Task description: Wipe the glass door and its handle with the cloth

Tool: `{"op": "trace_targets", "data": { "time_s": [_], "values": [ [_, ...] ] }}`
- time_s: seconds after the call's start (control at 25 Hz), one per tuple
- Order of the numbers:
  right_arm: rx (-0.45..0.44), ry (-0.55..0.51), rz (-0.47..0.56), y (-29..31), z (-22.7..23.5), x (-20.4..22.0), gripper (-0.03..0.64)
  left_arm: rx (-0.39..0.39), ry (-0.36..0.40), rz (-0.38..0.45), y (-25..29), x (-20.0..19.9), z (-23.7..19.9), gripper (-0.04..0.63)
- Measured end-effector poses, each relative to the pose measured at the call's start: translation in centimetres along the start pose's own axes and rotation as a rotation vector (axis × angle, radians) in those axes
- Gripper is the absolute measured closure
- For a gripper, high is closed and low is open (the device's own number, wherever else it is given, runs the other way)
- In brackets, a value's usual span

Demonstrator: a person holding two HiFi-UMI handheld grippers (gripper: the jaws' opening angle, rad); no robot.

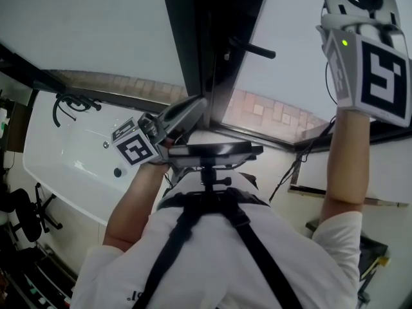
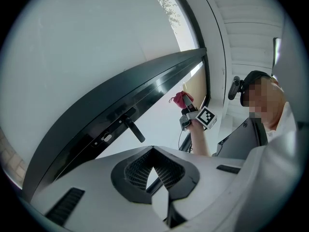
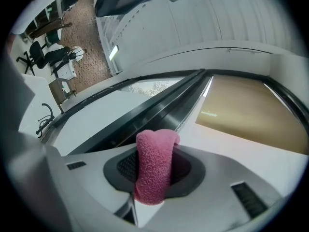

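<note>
- Cloth, pink, sits clamped in the jaws of my right hand-held gripper, held high beside the glass door; I cannot tell if it touches the glass.
- My left hand-held gripper is empty, jaws seemingly together, pointing near the handle.

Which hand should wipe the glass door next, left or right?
Right. The right gripper is shut on the pink cloth and raised up by the glass door. The left gripper is shut, empty and lower down.
</note>
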State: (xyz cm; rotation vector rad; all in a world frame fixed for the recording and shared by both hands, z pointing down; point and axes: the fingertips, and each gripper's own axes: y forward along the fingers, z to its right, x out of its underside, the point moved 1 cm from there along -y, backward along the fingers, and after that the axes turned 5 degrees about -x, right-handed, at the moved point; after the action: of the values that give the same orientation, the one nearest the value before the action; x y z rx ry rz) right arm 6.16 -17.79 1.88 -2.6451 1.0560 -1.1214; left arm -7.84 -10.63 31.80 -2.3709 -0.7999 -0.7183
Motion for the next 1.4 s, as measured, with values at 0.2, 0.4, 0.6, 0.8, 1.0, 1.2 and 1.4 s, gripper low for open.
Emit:
{"op": "trace_targets", "data": {
  "time_s": [0.2, 0.4, 0.6, 0.8, 1.0, 1.2, 1.4],
  "values": [
    [-0.005, 0.073, -0.015, -1.1, -0.8, 1.7, 0.511, -0.008, -0.002, -0.008, 0.1, 0.4, 0.1, 0.603],
    [-0.013, 0.144, -0.033, -2.4, -2.1, 3.5, 0.511, -0.019, -0.001, -0.015, 0.1, 1.1, -0.1, 0.603],
    [-0.042, 0.191, -0.068, -3.1, -3.9, 5.0, 0.511, -0.031, 0.001, -0.024, 0.2, 1.0, 0.0, 0.603],
    [-0.071, 0.267, -0.114, -4.5, -5.9, 7.7, 0.511, -0.038, 0.012, -0.033, 0.5, 1.8, 0.0, 0.603],
    [-0.107, 0.341, -0.157, -5.6, -8.1, 10.2, 0.511, -0.052, 0.016, -0.034, 0.6, 2.1, -0.2, 0.603],
    [-0.179, 0.410, -0.196, -6.4, -11.5, 11.9, 0.511, -0.069, 0.017, -0.027, 0.4, 2.1, -0.5, 0.603],
    [-0.234, 0.494, -0.234, -7.6, -14.7, 13.7, 0.511, -0.073, 0.010, -0.030, 0.1, 2.9, -0.7, 0.603]
  ]
}}
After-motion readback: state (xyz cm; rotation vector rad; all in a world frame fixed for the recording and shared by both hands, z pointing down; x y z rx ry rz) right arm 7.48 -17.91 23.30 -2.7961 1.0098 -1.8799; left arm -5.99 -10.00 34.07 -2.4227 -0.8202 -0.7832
